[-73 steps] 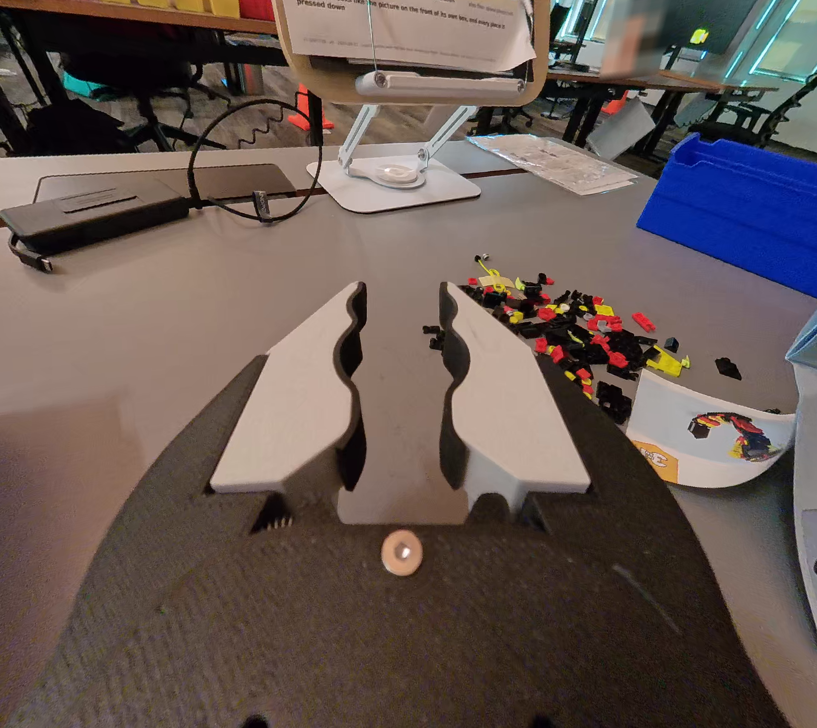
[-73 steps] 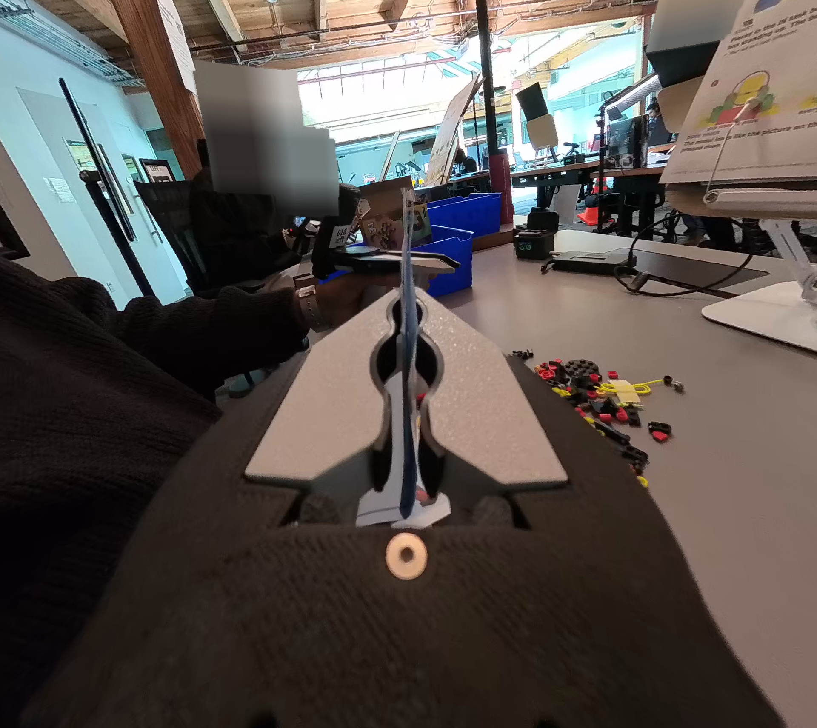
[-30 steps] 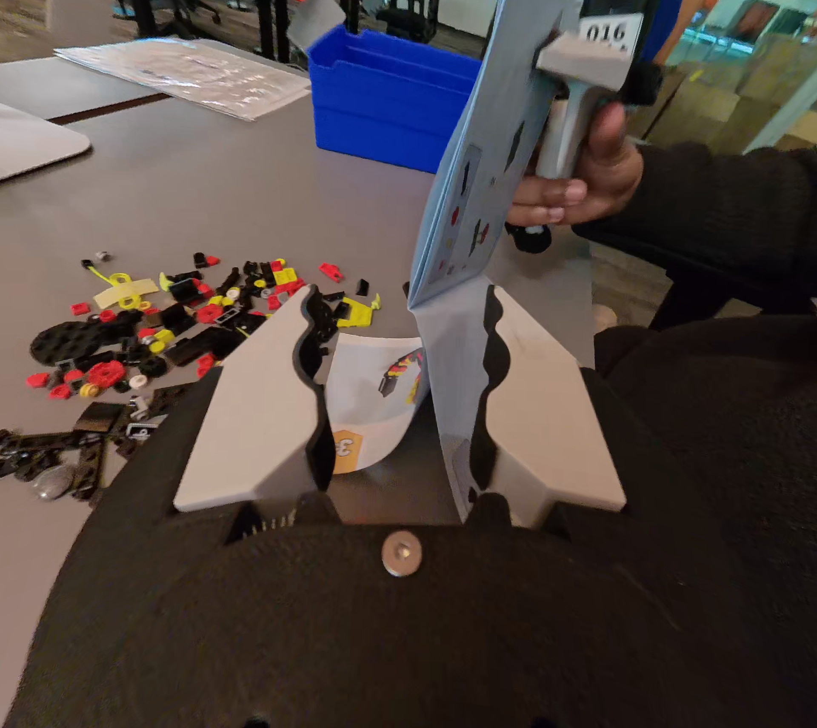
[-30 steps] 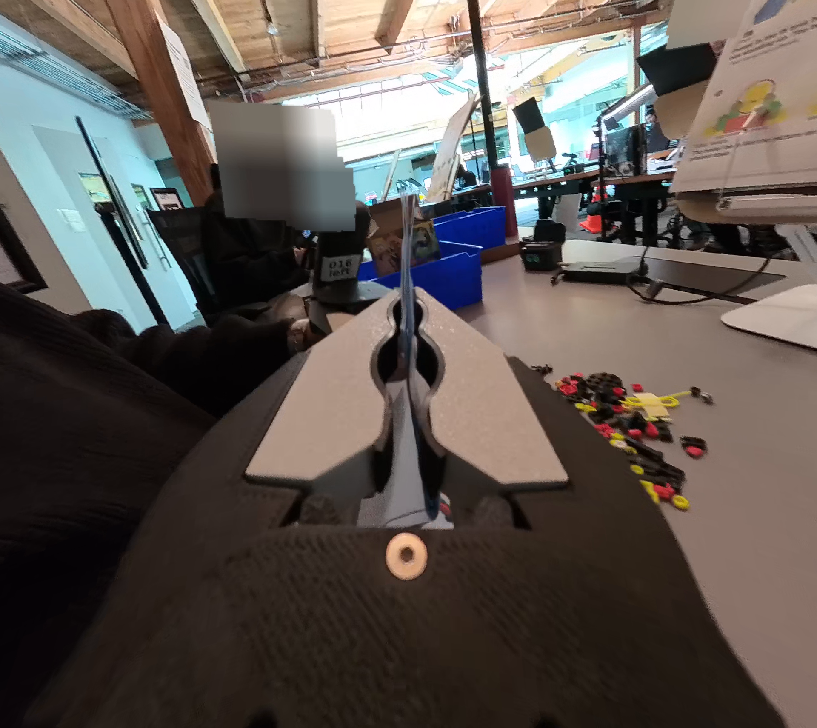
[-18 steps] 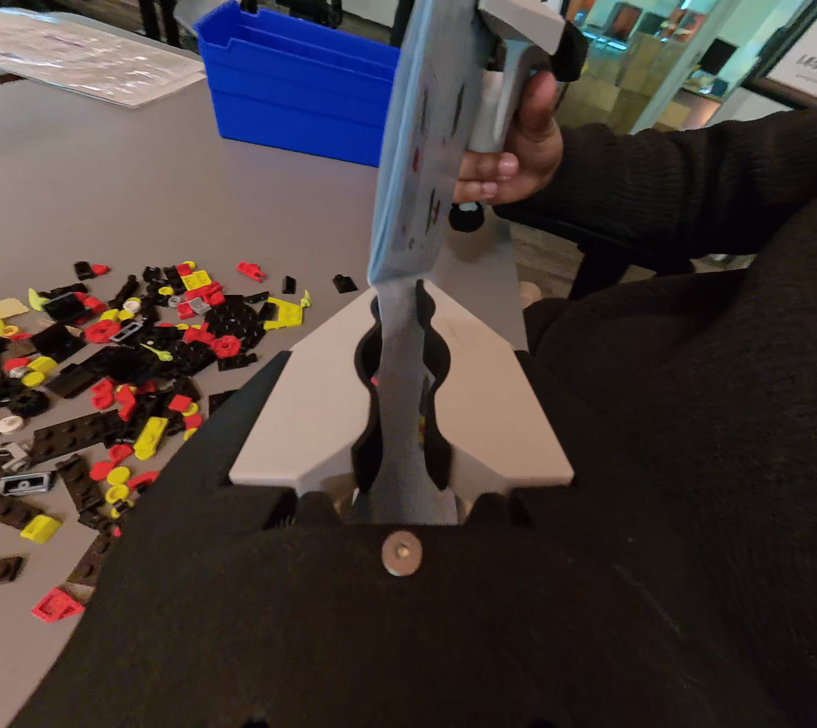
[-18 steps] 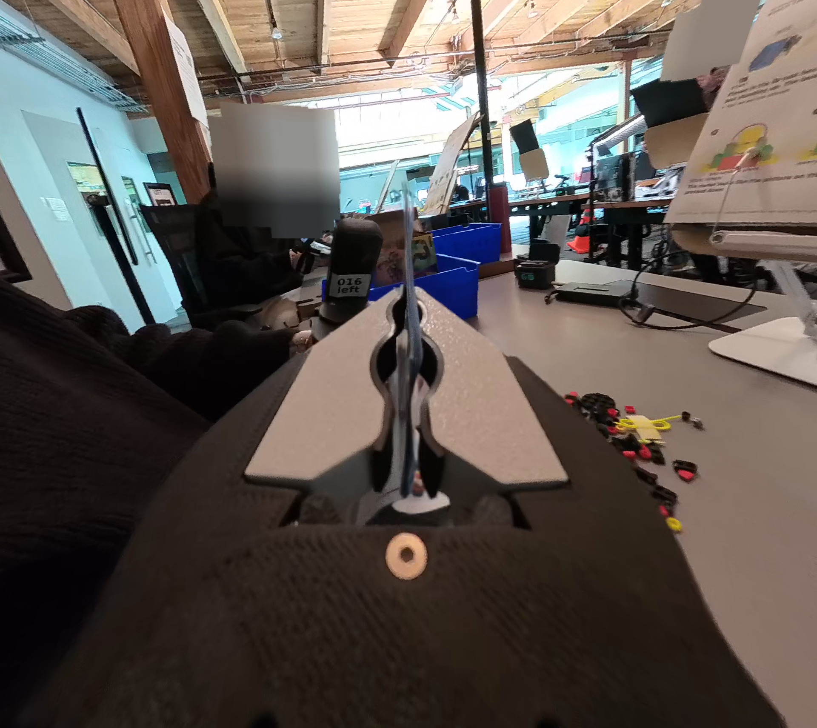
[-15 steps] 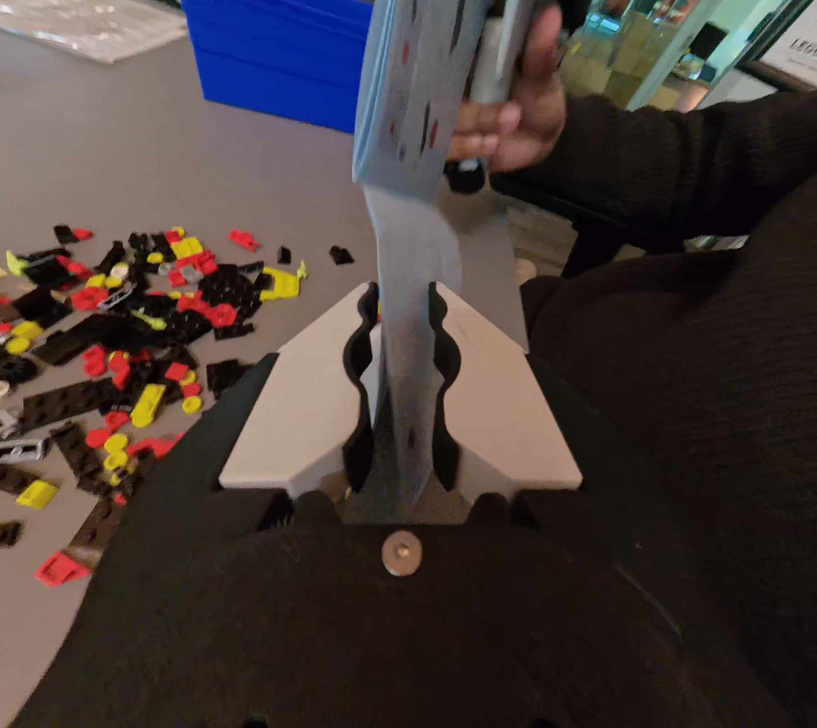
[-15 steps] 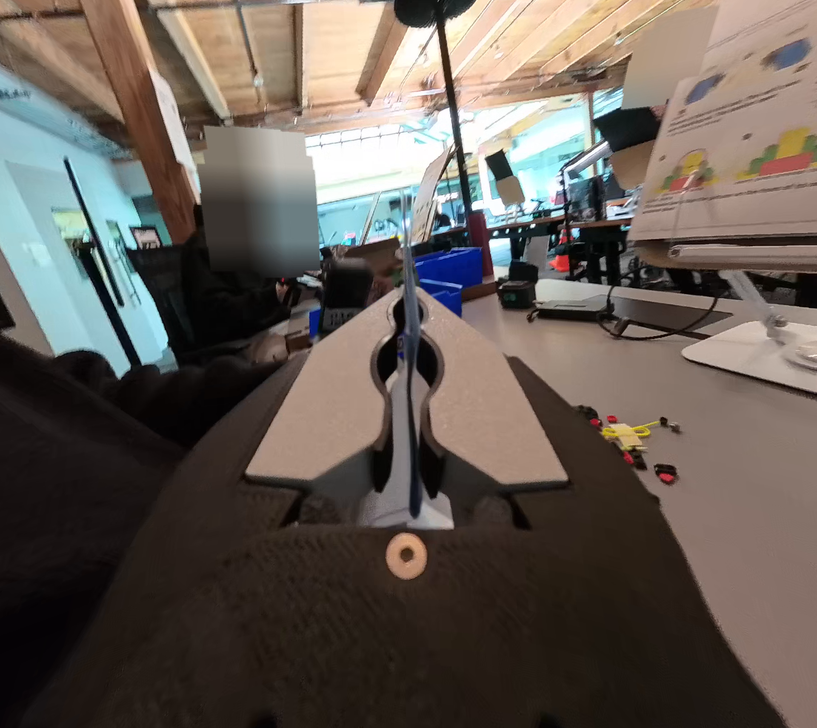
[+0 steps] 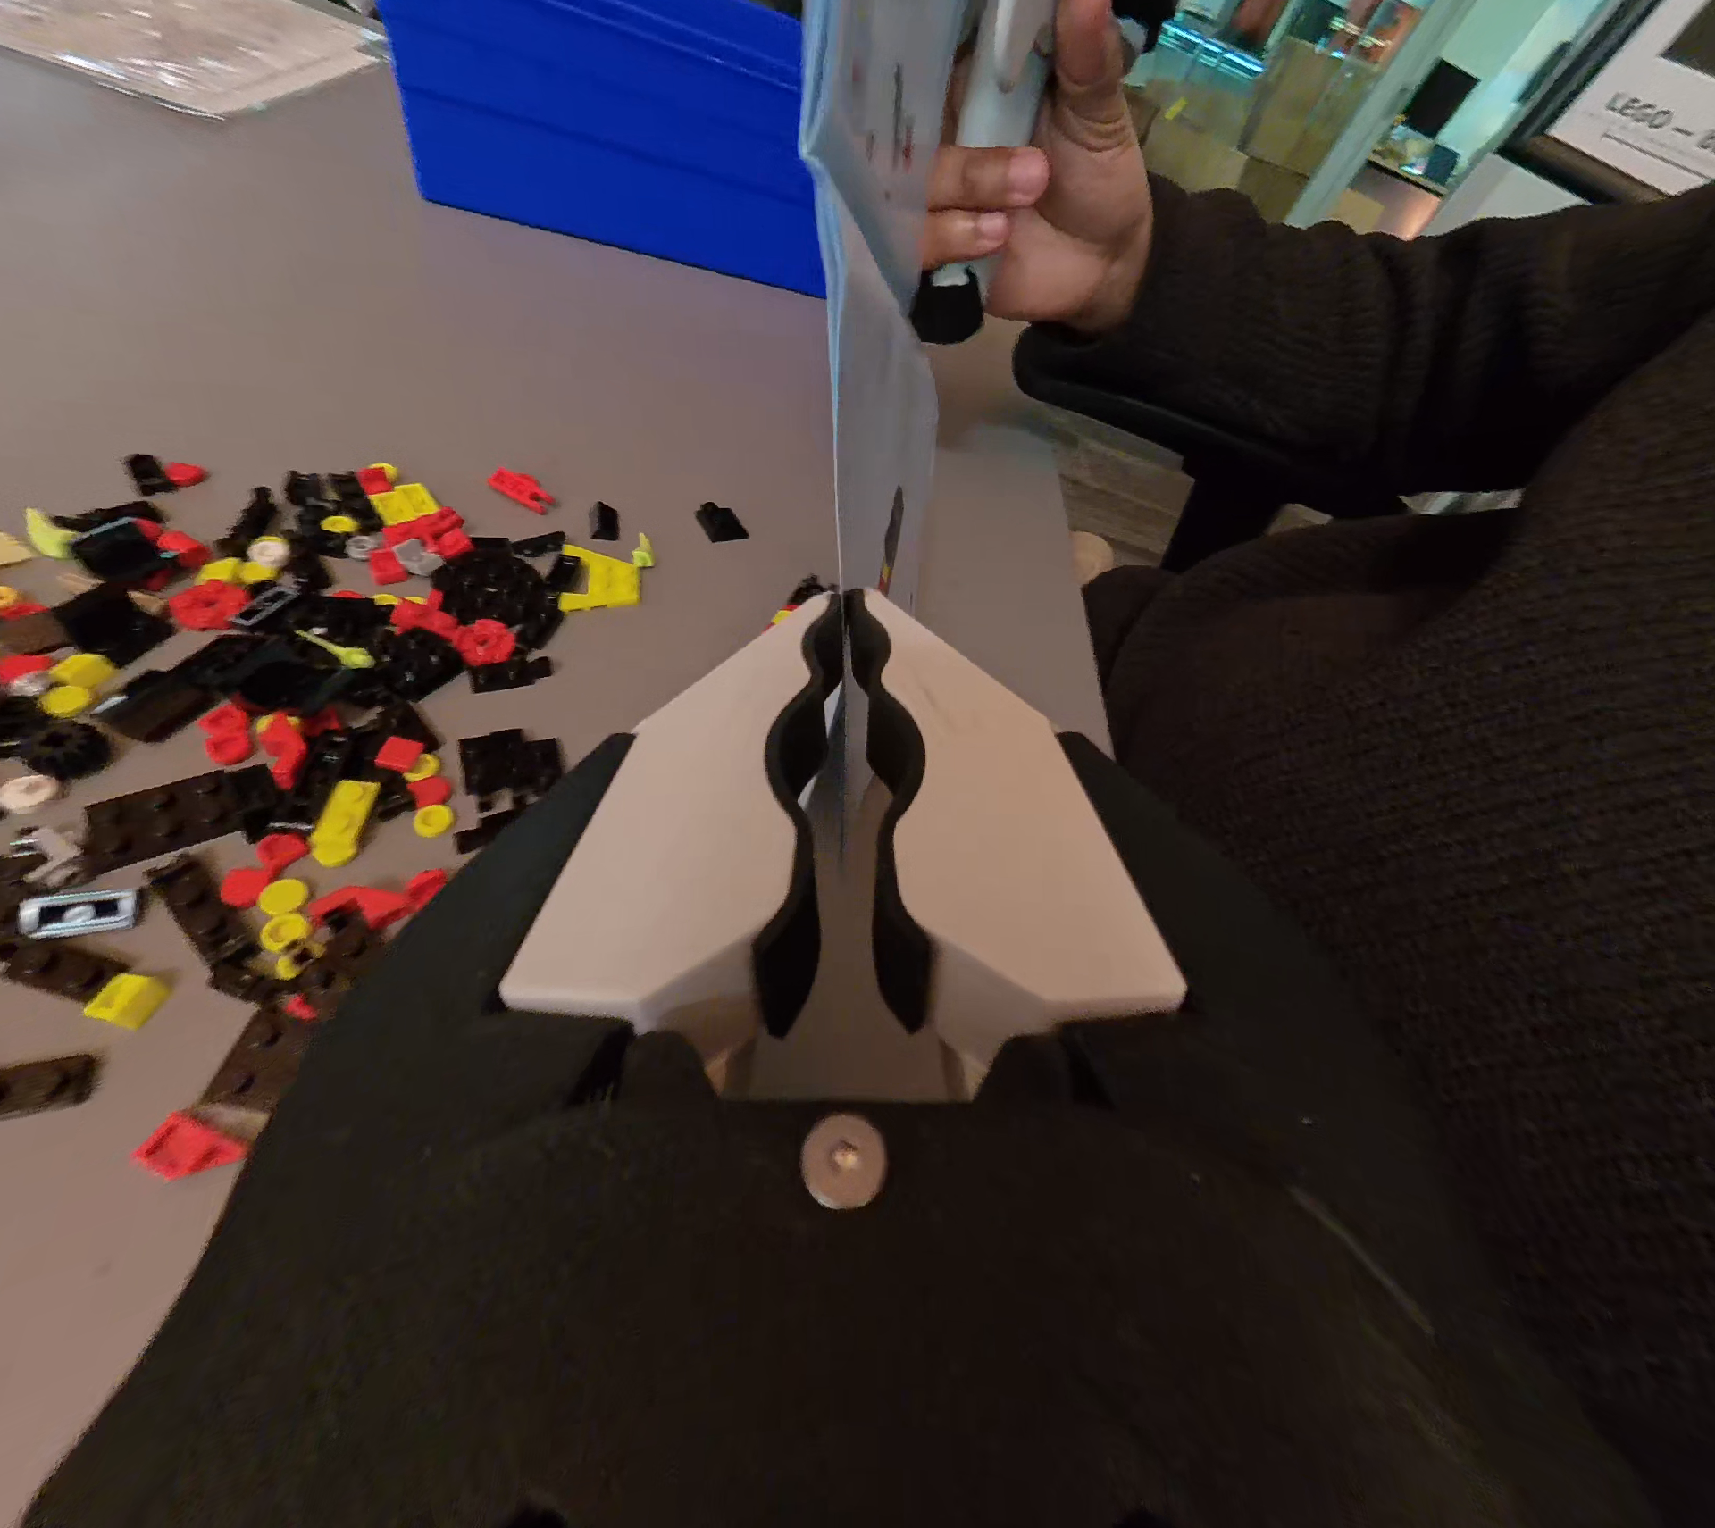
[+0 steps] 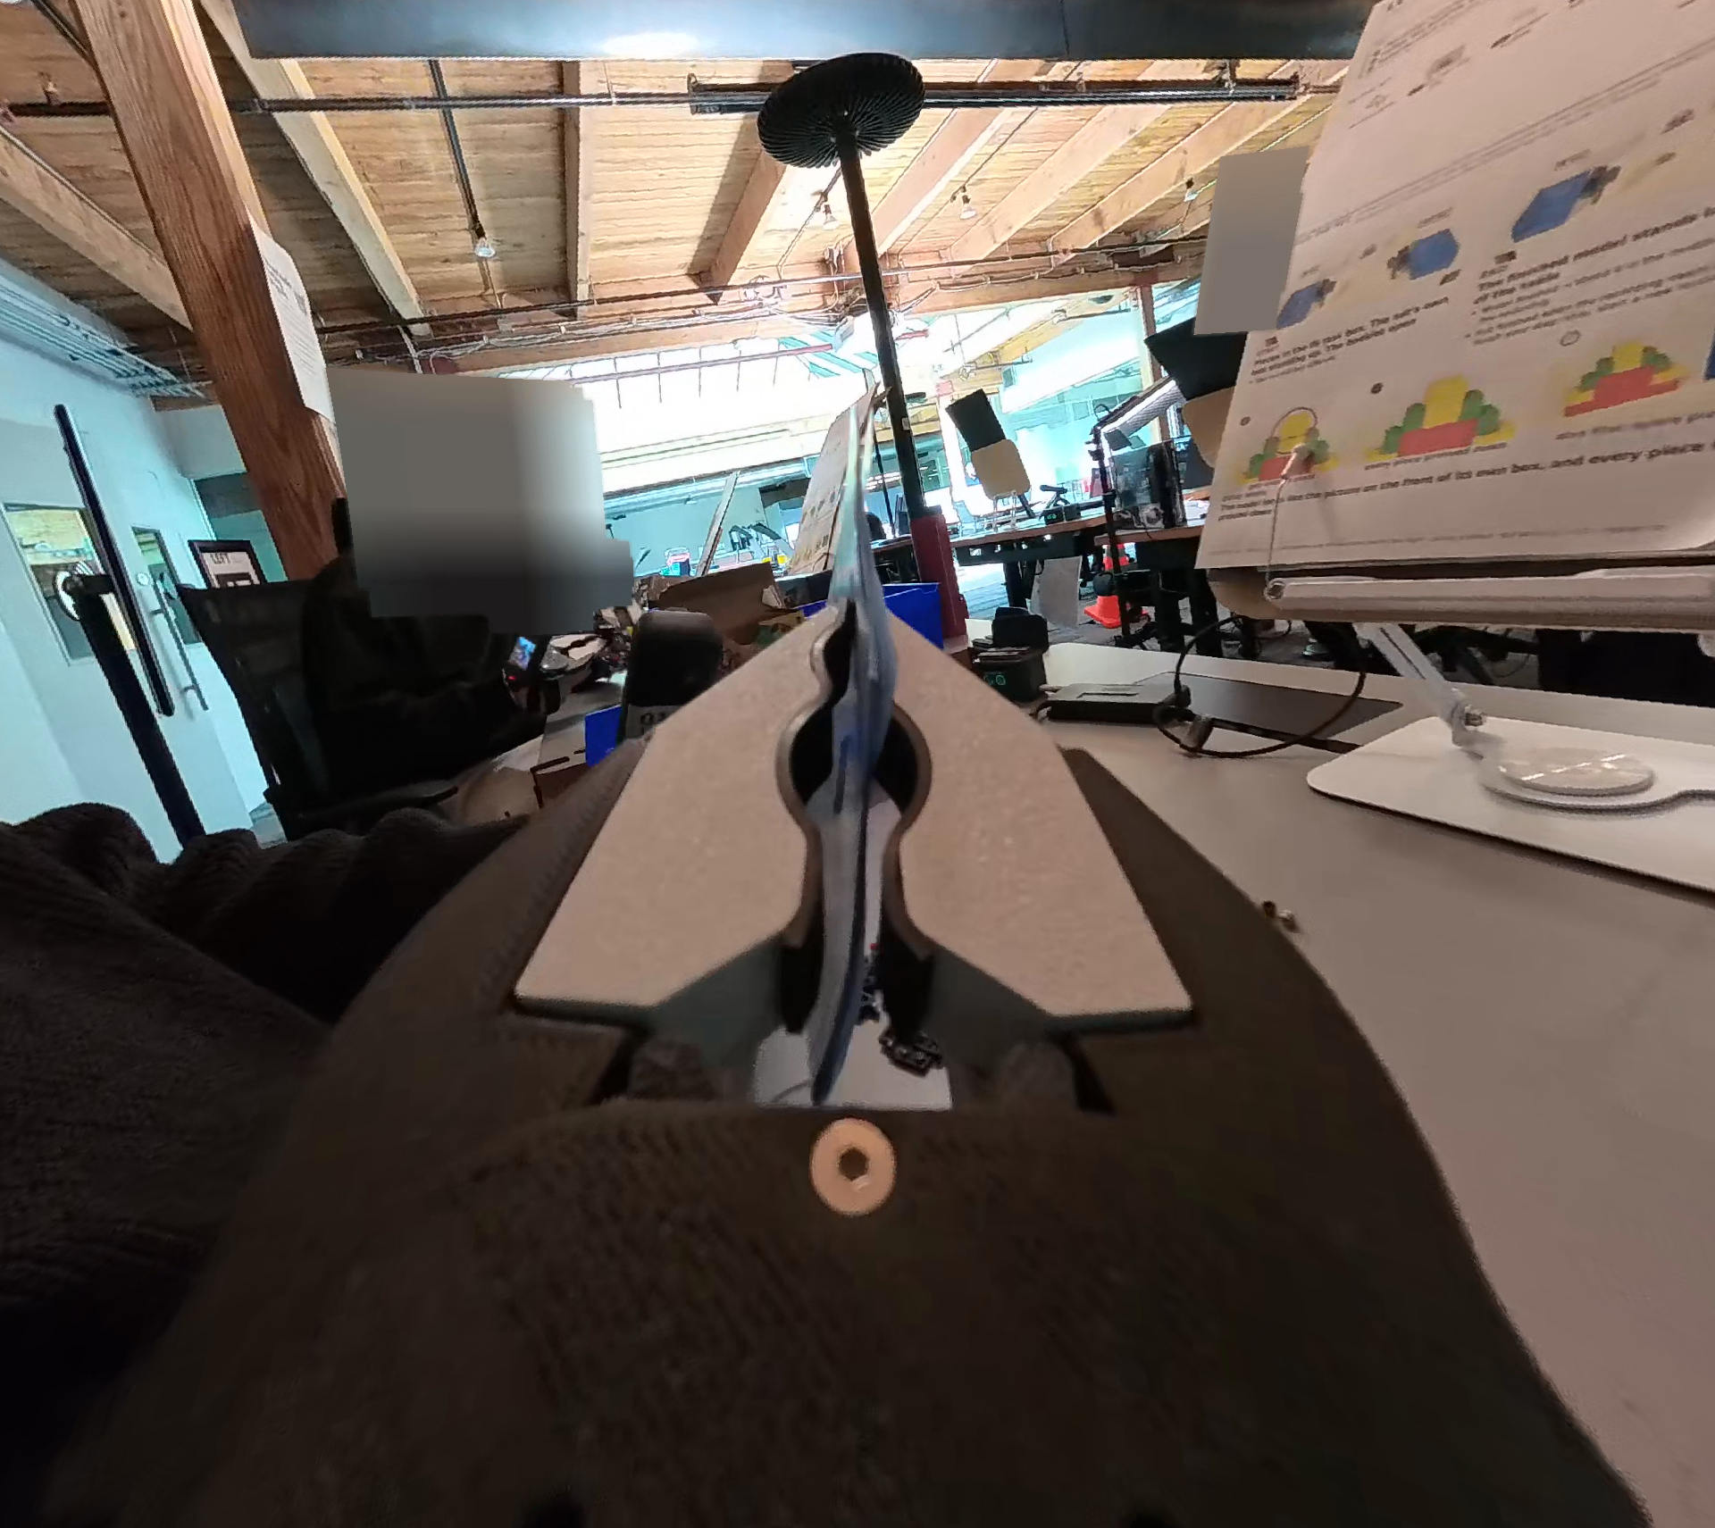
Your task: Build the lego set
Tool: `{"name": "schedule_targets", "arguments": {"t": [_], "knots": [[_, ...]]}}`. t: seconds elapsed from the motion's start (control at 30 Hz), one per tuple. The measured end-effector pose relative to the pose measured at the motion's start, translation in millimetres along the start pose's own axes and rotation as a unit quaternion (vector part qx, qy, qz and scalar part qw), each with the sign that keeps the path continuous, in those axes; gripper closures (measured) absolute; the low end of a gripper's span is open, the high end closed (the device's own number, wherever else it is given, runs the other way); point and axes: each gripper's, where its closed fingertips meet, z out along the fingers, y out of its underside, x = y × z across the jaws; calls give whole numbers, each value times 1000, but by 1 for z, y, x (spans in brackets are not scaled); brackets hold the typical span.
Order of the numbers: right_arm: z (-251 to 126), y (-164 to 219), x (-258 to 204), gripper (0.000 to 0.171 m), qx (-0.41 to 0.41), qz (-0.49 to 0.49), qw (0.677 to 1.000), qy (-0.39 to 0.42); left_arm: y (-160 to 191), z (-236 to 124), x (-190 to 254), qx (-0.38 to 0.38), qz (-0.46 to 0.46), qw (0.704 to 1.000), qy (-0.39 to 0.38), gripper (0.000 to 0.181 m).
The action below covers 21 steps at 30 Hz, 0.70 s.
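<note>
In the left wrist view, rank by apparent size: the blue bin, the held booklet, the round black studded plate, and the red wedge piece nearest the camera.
1. Blue bin and booklet: about alike; the booklet is nearer and cropped, so unranked.
2. Round black studded plate.
3. Red wedge piece, only slightly smaller.

Left wrist view: low over the worktop [image 9: 278,333], close behind the left tool [image 9: 843,602], looking toward the right edge and the blue bin [image 9: 594,92]. Right wrist view: close behind the right tool [image 10: 849,630], tipped up toward the wooden ceiling [image 10: 650,184] and far side. Shared by both: the thin paper booklet [image 9: 882,92], seen edge-on, and the grey worktop.
</note>
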Motion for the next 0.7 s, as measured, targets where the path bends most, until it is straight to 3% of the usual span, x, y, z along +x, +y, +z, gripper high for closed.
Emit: {"name": "schedule_targets", "arguments": {"t": [0.37, 0.7], "knots": [[-6, 4, 22, 171, -16, -34, 998, 44, -37, -26, -27, 110, 9, 991, -79, 181], [-3, 35, 24, 171, -107, -66, 991, 40, -48, -53, -54, 148, 11, 976, -157, 181]]}}
